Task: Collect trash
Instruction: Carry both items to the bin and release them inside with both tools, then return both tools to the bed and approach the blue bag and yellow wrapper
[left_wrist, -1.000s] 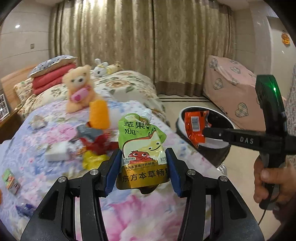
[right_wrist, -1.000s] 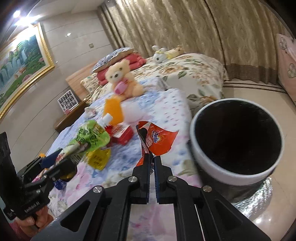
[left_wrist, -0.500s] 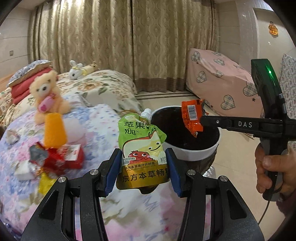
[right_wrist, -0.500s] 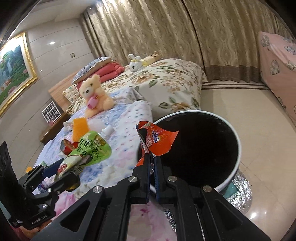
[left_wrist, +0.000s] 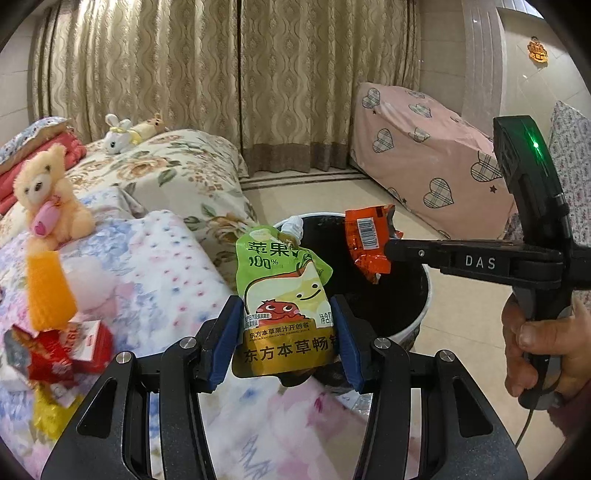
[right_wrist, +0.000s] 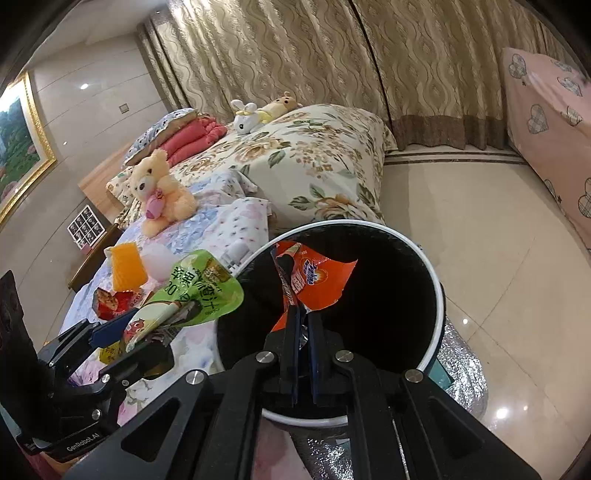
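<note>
My left gripper (left_wrist: 286, 321) is shut on a green and yellow juice pouch (left_wrist: 284, 291) with a white spout, held upright just left of the bin's near rim. The right gripper (right_wrist: 302, 314) is shut on a torn orange wrapper (right_wrist: 317, 280), which hangs over the dark mouth of the white-rimmed trash bin (right_wrist: 437, 291). In the left wrist view the same orange wrapper (left_wrist: 369, 240) shows its barcode above the bin (left_wrist: 417, 317), and a hand (left_wrist: 535, 350) grips the right tool's handle. In the right wrist view the pouch (right_wrist: 199, 291) sits at the bin's left edge.
On the floral bed (left_wrist: 155, 258) lie more trash items: an orange pouch (left_wrist: 48, 291), red wrappers (left_wrist: 55, 354) and a yellow wrapper (left_wrist: 51, 413). A teddy bear (left_wrist: 48, 199) and a white rabbit toy (left_wrist: 118, 136) sit farther back. Tiled floor (right_wrist: 480, 229) and a pink covered sofa (left_wrist: 424, 147) lie beyond the bin.
Both grippers swung right from over the bed toward the bin, keeping their grips. The orange wrapper now hangs over the bin's opening and the pouch has reached its rim.
</note>
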